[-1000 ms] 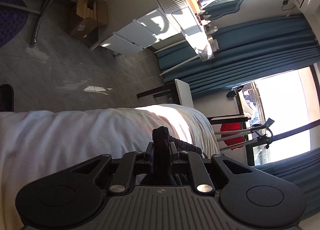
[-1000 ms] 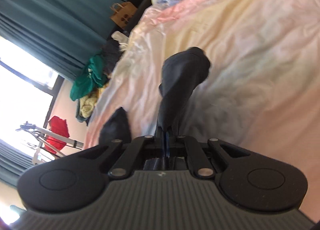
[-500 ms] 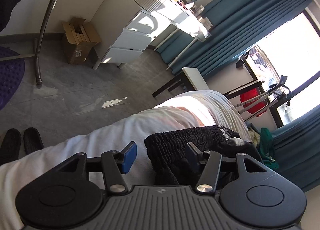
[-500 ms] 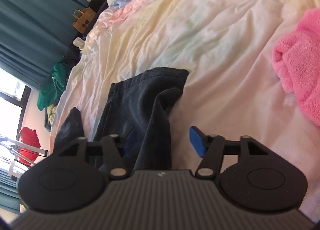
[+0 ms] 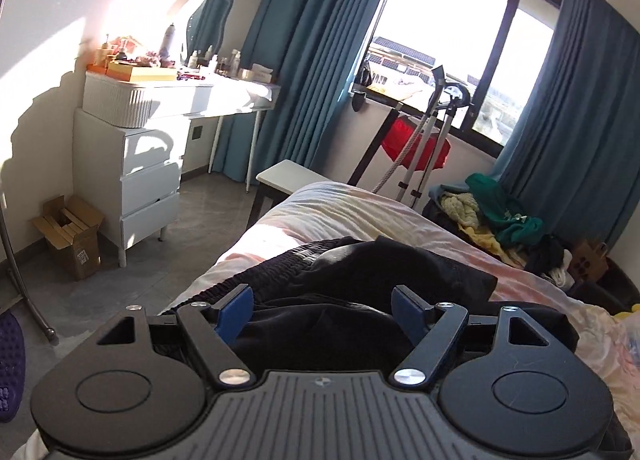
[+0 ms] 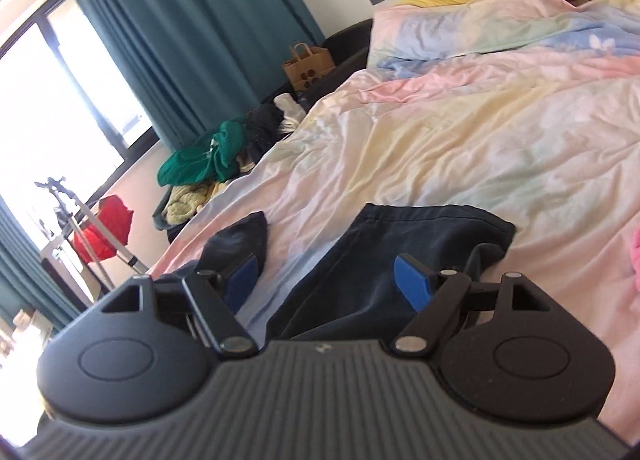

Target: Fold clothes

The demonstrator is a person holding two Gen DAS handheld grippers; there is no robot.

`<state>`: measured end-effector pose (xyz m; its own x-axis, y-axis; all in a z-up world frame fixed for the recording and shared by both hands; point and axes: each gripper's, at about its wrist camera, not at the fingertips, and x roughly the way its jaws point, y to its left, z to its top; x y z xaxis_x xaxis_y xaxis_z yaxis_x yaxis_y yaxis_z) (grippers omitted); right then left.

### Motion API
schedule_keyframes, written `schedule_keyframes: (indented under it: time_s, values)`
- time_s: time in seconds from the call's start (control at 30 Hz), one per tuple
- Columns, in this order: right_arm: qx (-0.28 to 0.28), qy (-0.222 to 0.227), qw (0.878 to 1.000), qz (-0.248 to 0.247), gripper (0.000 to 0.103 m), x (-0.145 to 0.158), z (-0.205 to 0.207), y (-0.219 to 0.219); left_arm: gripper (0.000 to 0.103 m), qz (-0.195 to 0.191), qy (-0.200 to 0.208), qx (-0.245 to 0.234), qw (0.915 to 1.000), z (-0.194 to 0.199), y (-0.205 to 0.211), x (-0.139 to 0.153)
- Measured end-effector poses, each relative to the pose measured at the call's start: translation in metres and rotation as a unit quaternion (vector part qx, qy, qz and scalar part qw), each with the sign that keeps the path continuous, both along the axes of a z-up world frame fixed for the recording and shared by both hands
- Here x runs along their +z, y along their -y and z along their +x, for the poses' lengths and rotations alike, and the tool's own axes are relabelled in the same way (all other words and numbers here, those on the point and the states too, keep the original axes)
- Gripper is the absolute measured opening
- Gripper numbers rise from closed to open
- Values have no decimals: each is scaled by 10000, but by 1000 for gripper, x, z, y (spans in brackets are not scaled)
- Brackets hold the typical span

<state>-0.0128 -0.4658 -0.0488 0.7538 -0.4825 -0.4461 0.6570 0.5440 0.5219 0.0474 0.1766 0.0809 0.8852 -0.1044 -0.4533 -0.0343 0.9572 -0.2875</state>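
Sunlight is pouring through the window (image 5: 452, 44) and washing over the bed (image 6: 460, 140), where I'm working on a pair of dark pants (image 6: 400, 260). They're lying on the pastel duvet near the foot end, bunched waistband toward my left side, one leg stretching up the bed and a second dark piece poking out just beside it. My left gripper (image 5: 322, 312) is hanging over the waistband with its jaws standing wide, having just been opening, and nothing is pinched between the pads, the cloth is just lying below them. Same deal on my right gripper (image 6: 326, 280): jaws spread wide, just been opening, hovering above the leg without gripping it. So I'm guessing one fold is laid down and I'm letting go, but the pants are looking lumpy rather than neat, so more folding and smoothing is still waiting. Plus a heap of green and yellow clothes (image 5: 496, 212) is sitting beside the bed, looking unfolded. Container-wise, a cardboard box (image 5: 70, 234) by the drawers (image 5: 136, 180) is holding what look like flat wooden pieces, and a paper bag (image 6: 308, 68) is standing by the curtain, contents hidden.
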Motion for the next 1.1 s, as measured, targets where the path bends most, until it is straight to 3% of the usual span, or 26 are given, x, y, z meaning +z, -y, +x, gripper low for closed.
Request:
schedule_keyframes:
  time_s: [0.13,0.2,0.23,0.3,0.33,0.5,0.57,0.67,0.73,0.83,0.87,0.9,1.0,1.1]
  values:
    - [676,4,9977,54,78,-2,36,-1,80,-248,121,-630,9976,11,76,0]
    - [838,-91,9961,244,75,-6,59,13,79,-148,191,-840,9962,15,116,-19]
    - [918,-139,9951,339,66,-8,71,20,79,-40,232,-920,9955,18,133,-29]
    - [1021,-209,9927,603,63,-17,98,39,79,59,185,-1092,9938,26,159,-50]
    - [1039,-230,9917,726,50,-22,115,50,79,55,105,-1183,9929,32,168,-61]
    - [1212,-60,9853,1202,47,-58,198,91,76,-42,-120,-1580,9874,61,192,-109]
    - [1095,25,9853,1309,48,-74,232,100,75,-250,-26,-1382,9901,78,198,-122]
    - [767,-101,9844,1579,48,-105,272,108,74,-82,214,-1618,9866,93,214,-136]
    - [669,-22,9836,1672,48,-117,290,111,74,43,47,-1597,9871,106,224,-145]
    - [720,213,9831,1672,43,-126,311,113,74,-161,-39,-1744,9845,116,228,-153]
    - [931,193,9837,1524,32,-121,317,110,74,-164,-17,-1755,9843,118,230,-155]
    - [1093,69,9851,1326,16,-114,323,106,74,-167,3,-1766,9841,121,232,-158]
    - [1336,-234,9891,575,10,-76,329,94,72,-158,-13,-1759,9843,119,233,-160]
    - [1025,59,9946,167,9,-28,311,98,71,-186,31,-1702,9852,110,229,-159]
